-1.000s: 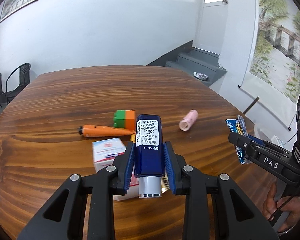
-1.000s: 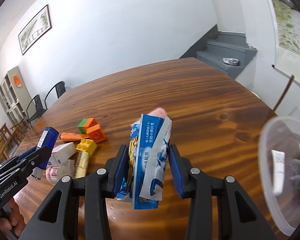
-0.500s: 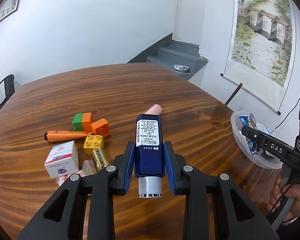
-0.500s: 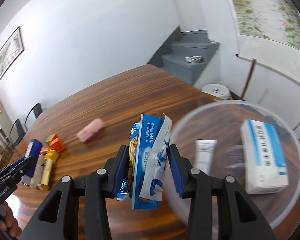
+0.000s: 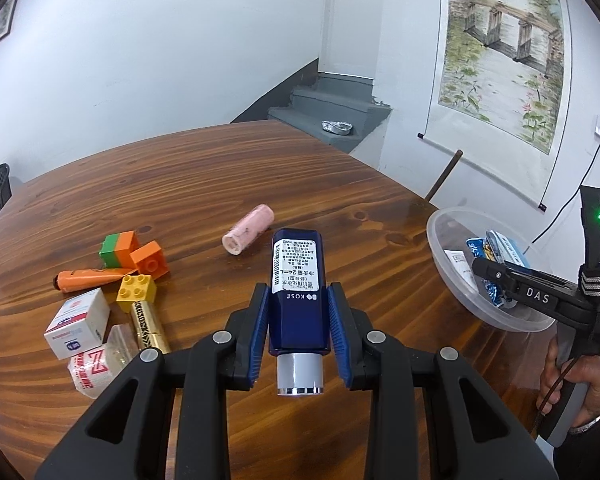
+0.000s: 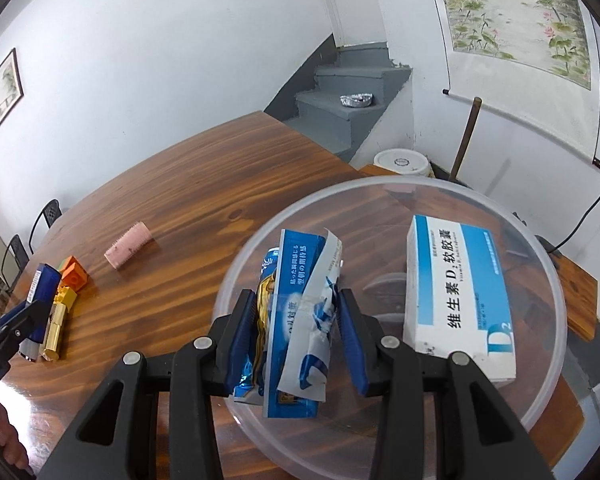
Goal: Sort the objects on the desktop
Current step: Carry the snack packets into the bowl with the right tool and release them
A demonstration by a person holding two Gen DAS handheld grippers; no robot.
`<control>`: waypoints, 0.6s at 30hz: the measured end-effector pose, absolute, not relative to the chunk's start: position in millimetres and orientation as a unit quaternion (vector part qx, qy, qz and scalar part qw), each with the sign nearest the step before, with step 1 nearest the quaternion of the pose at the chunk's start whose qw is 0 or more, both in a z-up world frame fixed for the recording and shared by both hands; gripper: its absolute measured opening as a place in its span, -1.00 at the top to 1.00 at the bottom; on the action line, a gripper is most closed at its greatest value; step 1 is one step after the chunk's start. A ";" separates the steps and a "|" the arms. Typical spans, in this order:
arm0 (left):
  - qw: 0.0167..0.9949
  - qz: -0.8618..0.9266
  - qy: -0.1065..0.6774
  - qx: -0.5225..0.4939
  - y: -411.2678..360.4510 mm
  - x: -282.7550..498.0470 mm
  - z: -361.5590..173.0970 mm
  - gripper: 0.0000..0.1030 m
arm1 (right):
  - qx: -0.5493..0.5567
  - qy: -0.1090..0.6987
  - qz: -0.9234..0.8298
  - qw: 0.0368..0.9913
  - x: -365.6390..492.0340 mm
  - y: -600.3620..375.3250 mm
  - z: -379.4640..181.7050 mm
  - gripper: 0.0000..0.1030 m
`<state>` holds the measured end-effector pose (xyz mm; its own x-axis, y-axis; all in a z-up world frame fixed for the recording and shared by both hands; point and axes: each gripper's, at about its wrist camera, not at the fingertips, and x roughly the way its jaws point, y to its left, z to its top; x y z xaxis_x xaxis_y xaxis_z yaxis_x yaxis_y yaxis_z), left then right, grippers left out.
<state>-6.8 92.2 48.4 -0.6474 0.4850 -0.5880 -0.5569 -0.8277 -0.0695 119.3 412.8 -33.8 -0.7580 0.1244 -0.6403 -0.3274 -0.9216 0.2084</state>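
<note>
**Both claws loaded; right one hangs over the bowl**

Right claw: pinching a bundle of blue sachets, pads pressed on both sides. The bundle's long axis runs straight out along the fingers, its far end tilted down into the clear plastic bowl. In the right wrist view the bundle sits wholly inside the bowl's rim, on the left half. A white-and-blue medicine box lies in the right half, apart from the bundle. Judgement: the drop turns on this one relation, sachets above the bowl's floor and clear of the box. Parting the pads here should land them inside.

Left claw: pinching a dark blue bottle at its lower body, grey cap toward the camera, base pointing forward along the fingers. The bowl lies well to this claw's right, near the tabletop edge, with the right claw already across it. Judgement: the bottle must travel right, but the bowl is occupied for now.

Unsorted items on the tabletop, left of the bottle: toy carrot, three toy bricks, small white box, gold tube, wrapped packet. A pink roller lies alone, just beyond the bottle's base.
</note>
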 end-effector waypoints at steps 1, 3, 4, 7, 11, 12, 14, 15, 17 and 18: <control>0.289 0.905 0.060 -0.306 94.4 -6.3 48.1 0.38 | -0.329 0.156 0.923 0.122 119.0 414.3 -34.9 0.12; 0.292 0.903 0.064 -0.309 98.6 -5.6 46.7 0.38 | -0.340 0.155 0.920 0.118 117.4 417.3 -37.6 0.12; 0.293 0.902 0.065 -0.310 98.9 -5.6 46.7 0.38 | -0.345 0.155 0.918 0.115 116.4 418.5 -38.6 0.12; 0.296 0.900 0.069 -0.311 103.6 -4.4 45.7 0.38 | -0.360 0.153 0.914 0.106 112.4 420.3 -42.4 0.12; 0.297 0.899 0.072 -0.312 108.6 -3.9 45.7 0.38 | -0.369 0.143 0.913 0.098 109.6 417.4 -44.1 0.12; 0.298 0.899 0.073 -0.313 110.4 -3.8 45.6 0.38 | -0.370 0.138 0.913 0.099 109.6 416.5 -43.8 0.12; 0.299 0.898 0.075 -0.314 113.7 -3.6 45.1 0.38 | -0.374 0.134 0.912 0.097 109.6 416.3 -44.3 0.12; 0.301 0.897 0.076 -0.314 115.4 -3.2 44.6 0.38 | -0.380 0.135 0.911 0.093 108.6 416.5 -45.7 0.12; 0.303 0.896 0.078 -0.315 118.3 -2.5 44.0 0.38 | -0.388 0.150 0.906 0.077 108.5 417.8 -50.1 0.12; 0.304 0.895 0.079 -0.315 120.1 -2.0 43.7 0.38 | -0.388 0.149 0.906 0.077 109.7 417.1 -50.6 0.13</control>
